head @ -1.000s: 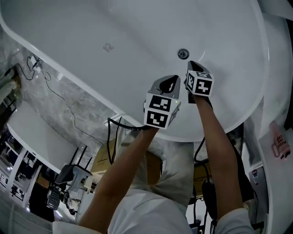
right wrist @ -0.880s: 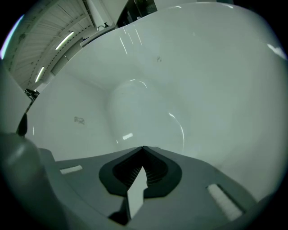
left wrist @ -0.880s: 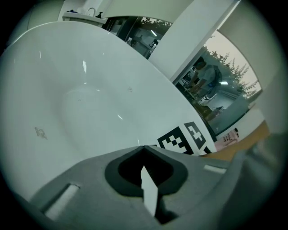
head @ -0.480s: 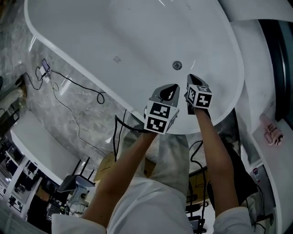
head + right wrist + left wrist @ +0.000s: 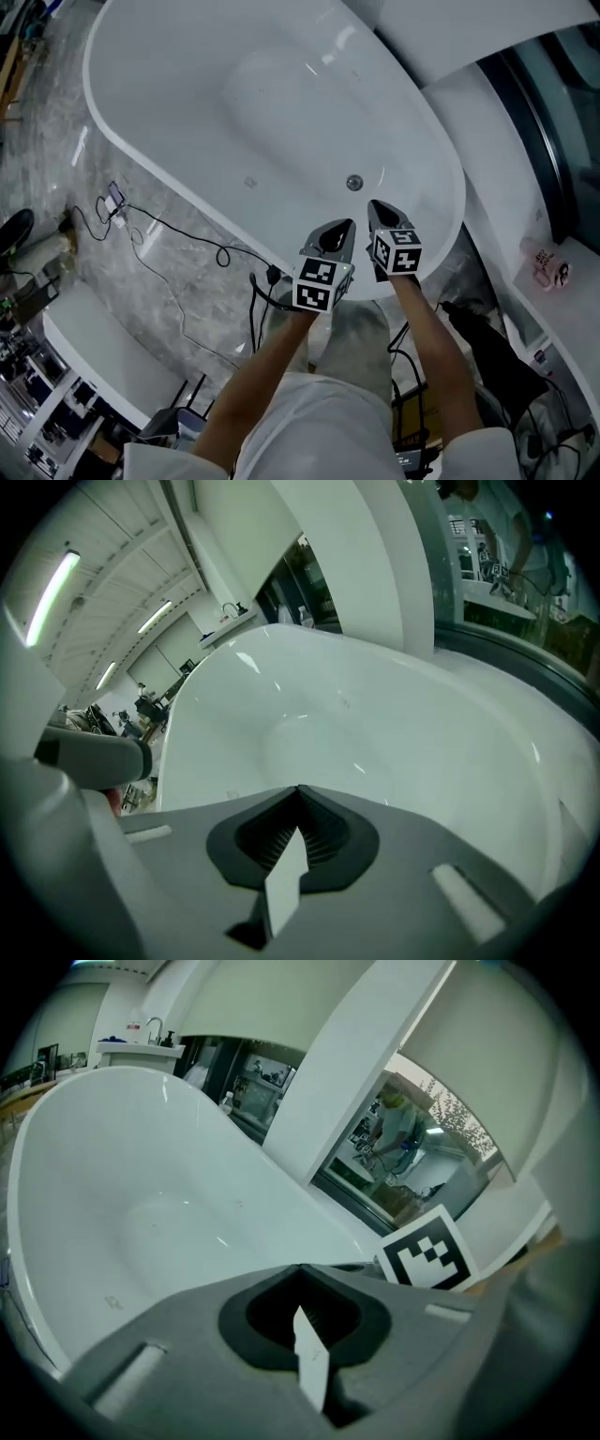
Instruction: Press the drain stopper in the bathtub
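Note:
The white oval bathtub (image 5: 187,84) fills the upper head view. Its round metal drain stopper (image 5: 353,183) sits on the tub floor near the near end. Both grippers hang side by side over the tub's near rim. My left gripper (image 5: 345,227) is shut and empty, its tip just short of the stopper. My right gripper (image 5: 373,204) is also shut and empty, slightly nearer the stopper and apart from it. The left gripper (image 5: 300,1269) and the right gripper (image 5: 298,789) each show jaws closed to a point; the stopper is hidden in both gripper views.
A black cable (image 5: 159,230) and a phone (image 5: 114,197) lie on the marble floor left of the tub. A pink bottle (image 5: 544,265) stands on the ledge at right. A white column (image 5: 375,1063) and a glass partition (image 5: 403,1157) rise behind the tub.
The head view has drawn back, so the whole tub shows and looks smaller. Both grippers stay shut and side by side, now lower in the frame, still just short of the stopper.

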Available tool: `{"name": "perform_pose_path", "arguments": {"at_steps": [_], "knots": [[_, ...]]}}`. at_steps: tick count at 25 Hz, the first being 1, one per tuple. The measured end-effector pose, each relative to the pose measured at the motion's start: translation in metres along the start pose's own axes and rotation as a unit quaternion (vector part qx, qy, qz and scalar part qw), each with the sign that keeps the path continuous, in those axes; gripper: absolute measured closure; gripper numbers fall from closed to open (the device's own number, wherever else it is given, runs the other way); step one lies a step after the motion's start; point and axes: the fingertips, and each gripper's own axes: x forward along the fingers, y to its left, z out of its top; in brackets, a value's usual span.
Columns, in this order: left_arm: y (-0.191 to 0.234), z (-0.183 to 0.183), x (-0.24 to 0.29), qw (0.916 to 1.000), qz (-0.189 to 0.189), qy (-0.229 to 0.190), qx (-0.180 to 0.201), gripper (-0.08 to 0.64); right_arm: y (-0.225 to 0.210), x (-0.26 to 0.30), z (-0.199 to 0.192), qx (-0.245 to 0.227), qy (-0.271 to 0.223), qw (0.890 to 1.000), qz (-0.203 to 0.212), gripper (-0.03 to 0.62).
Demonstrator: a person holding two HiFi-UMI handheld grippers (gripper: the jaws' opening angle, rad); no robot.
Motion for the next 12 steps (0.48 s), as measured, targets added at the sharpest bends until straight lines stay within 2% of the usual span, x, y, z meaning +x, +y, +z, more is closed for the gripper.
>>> {"name": "perform_pose_path", "arguments": {"at_steps": [3,6,12], "knots": [[-0.003,0.023,-0.021,0.9995,0.024,-0.02,-0.008,0.557,0.014,-0.023,0.02,-0.002,-0.02,1.0,0.006,0.592],[-0.019,0.053,-0.053,0.9989,0.017,-0.042,-0.014,0.556,0.037,-0.058,0.051,-0.007,-0.043,0.999,0.009,0.592],[-0.051,0.094,-0.115,0.9972,0.007,-0.074,0.006,0.556,0.086,-0.13,0.107,-0.021,-0.095,0.995,0.031,0.592]]}}
